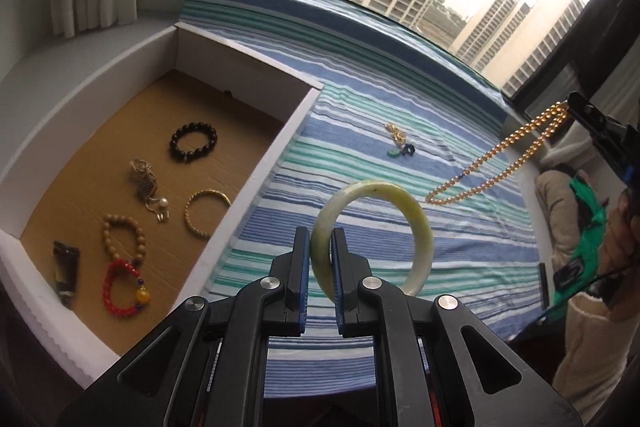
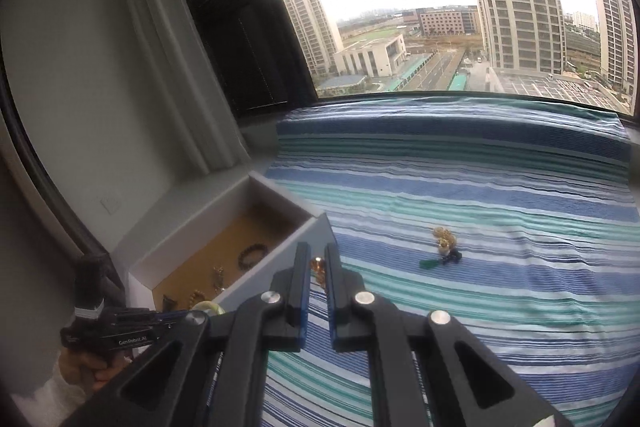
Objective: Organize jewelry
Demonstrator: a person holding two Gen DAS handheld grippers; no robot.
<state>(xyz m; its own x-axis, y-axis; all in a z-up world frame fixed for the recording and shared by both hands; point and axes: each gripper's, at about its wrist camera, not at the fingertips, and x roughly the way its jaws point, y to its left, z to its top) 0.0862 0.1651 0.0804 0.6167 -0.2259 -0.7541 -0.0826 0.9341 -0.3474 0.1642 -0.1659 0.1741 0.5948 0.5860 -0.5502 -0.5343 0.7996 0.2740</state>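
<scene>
The left gripper (image 1: pixel 320 247) is holding a pale green jade bangle (image 1: pixel 372 235), its two fingers clamped on the near left part of the ring, and the bangle is standing upright in the air above the striped blue and green cloth (image 1: pixel 400 107). The right gripper (image 2: pixel 318 267) is pinching a golden bead necklace (image 1: pixel 496 163) with its fingers pressed together on the beads; in the left wrist view the strand is hanging down in a long loop from the fingertips at the right side. On the cloth, farther away, a small heap of gold jewelry with a green pendant (image 2: pixel 442 247) is lying alone. To the left, a white box (image 1: pixel 260 171) with a brown floor is holding a black bead bracelet (image 1: pixel 193 141), a twisted gold bangle (image 1: pixel 204 213), a wooden bead bracelet (image 1: pixel 122 237), a red bead bracelet (image 1: pixel 124 287) and a metal charm piece with a pearl (image 1: pixel 148 189).
</scene>
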